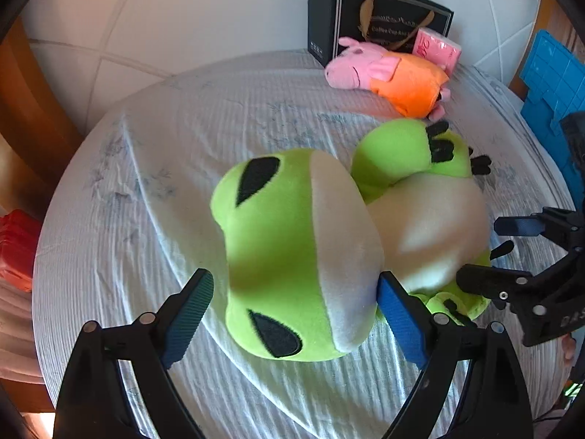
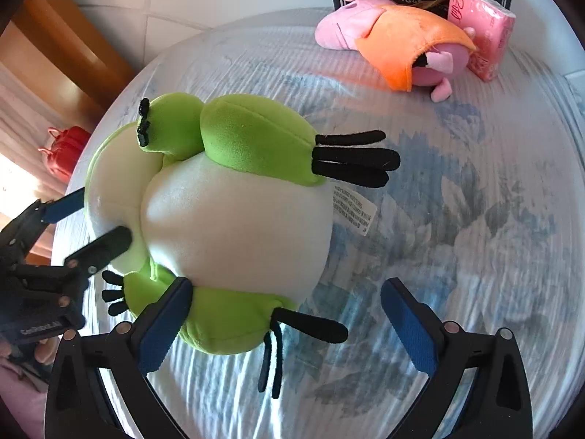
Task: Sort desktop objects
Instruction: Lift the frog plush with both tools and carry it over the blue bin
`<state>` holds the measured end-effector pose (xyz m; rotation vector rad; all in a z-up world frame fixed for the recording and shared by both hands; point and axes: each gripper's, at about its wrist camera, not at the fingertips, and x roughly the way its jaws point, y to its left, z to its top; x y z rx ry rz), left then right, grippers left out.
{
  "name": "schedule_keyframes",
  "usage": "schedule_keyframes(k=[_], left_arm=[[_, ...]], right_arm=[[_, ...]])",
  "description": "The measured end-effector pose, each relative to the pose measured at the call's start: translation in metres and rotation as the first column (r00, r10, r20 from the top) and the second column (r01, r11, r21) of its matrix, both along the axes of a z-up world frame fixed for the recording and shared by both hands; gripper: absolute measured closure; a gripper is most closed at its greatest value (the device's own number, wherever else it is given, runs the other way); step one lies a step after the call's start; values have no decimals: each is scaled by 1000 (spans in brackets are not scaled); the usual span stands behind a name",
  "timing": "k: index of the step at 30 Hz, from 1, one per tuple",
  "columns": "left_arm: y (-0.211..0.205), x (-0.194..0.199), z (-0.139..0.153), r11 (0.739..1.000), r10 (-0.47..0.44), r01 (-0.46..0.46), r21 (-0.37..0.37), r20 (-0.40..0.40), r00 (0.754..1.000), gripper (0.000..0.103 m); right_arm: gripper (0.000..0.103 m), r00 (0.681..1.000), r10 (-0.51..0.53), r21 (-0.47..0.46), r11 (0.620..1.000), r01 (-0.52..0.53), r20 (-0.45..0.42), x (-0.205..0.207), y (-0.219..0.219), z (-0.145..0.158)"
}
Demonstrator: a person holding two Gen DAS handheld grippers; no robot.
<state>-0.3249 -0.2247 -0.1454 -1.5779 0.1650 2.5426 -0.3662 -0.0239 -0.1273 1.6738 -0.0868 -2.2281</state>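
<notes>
A green and white frog plush [image 1: 303, 252] lies on the round cloth-covered table [image 1: 146, 183]. My left gripper [image 1: 296, 314] is open, and the frog's head sits between its blue pads. The right pad touches the head's white side, while the left pad stands a little apart from the head. In the right wrist view the frog [image 2: 234, 216] shows its white belly and black-toed feet. My right gripper [image 2: 289, 325] is open over the lower leg, its left pad against the green leg. The right gripper [image 1: 501, 252] also shows in the left wrist view, beside the frog's body.
A pink pig plush in an orange dress [image 1: 387, 73] lies at the far edge. Beside it are a pink tissue pack [image 1: 437, 49] and a black gift bag [image 1: 365, 14]. A blue mat [image 1: 552, 91] is at the right, and a red bag [image 1: 14, 248] is off the table on the left.
</notes>
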Motion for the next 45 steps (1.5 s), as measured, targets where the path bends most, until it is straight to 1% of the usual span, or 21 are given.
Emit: schedule_keyframes(k=[2, 5, 8, 11, 13, 16, 17, 18, 19, 20, 21, 23, 26, 27, 29, 35, 40, 45], left_arm=[[6, -2, -11, 1000, 0, 0, -12, 6, 1000, 12], [1, -2, -10, 1000, 20, -20, 23, -7, 1000, 12], [-3, -4, -13, 998, 31, -32, 54, 17, 999, 11], [-2, -4, -17, 999, 16, -17, 42, 38, 999, 6], [-2, -5, -17, 999, 2, -4, 50, 34, 999, 6], [-5, -8, -20, 997, 3, -7, 75, 50, 999, 6], [-5, -9, -21, 996, 7, -12, 87, 57, 998, 8], [-6, -9, -21, 995, 10, -16, 103, 58, 998, 12], [-6, -8, -20, 993, 14, -20, 112, 49, 999, 14], [-5, -6, -19, 994, 14, -19, 112, 42, 999, 18], [-4, -5, -17, 994, 10, -13, 106, 33, 999, 22], [-1, -1, -15, 996, 5, -7, 89, 17, 1000, 25], [3, 4, -11, 998, -7, 7, 67, -1, 1000, 29], [4, 6, -9, 998, -9, 10, 58, -8, 1000, 30], [6, 9, -5, 999, -9, 10, 49, -18, 1000, 30], [13, 19, 19, 998, -12, 16, 64, -58, 998, 30], [29, 30, 50, 998, -17, 25, 64, -117, 993, 30], [52, 45, 90, 998, -41, 51, 46, -193, 980, 30]], right_arm=[[0, 1000, 1, -31, 1000, -1, 12, 0, -1, 2], [0, 1000, 8, -43, 999, -8, 5, -1, -5, 2], [0, 1000, 2, -51, 999, -1, 9, -5, -10, -1], [0, 1000, 4, -62, 998, -3, 17, -15, -18, -7], [0, 999, 8, -77, 997, -5, 39, -20, -22, -13], [0, 999, 14, -79, 997, -11, 34, -22, -28, -19], [0, 999, 14, -80, 997, -11, 35, -23, -28, -20], [0, 999, 14, -84, 996, -10, 40, -24, -27, -21], [0, 999, 13, -94, 996, -8, 48, -25, -26, -22], [0, 998, 15, -101, 995, -9, 61, -26, -25, -24], [0, 997, 24, -103, 995, -16, 78, -28, -26, -25], [0, 996, 33, -94, 995, -25, 80, -29, -27, -25], [6, 997, 48, -86, 995, -43, 60, -25, -29, -21], [8, 997, 55, -82, 995, -51, 51, -23, -30, -19], [10, 997, 69, -76, 995, -66, 38, -20, -30, -14], [10, 997, 71, -83, 994, -71, -1, -11, -19, 7], [10, 995, 71, -85, 993, -77, -67, 2, -3, 39], [10, 989, 53, -105, 992, -68, -141, 20, 19, 78]])
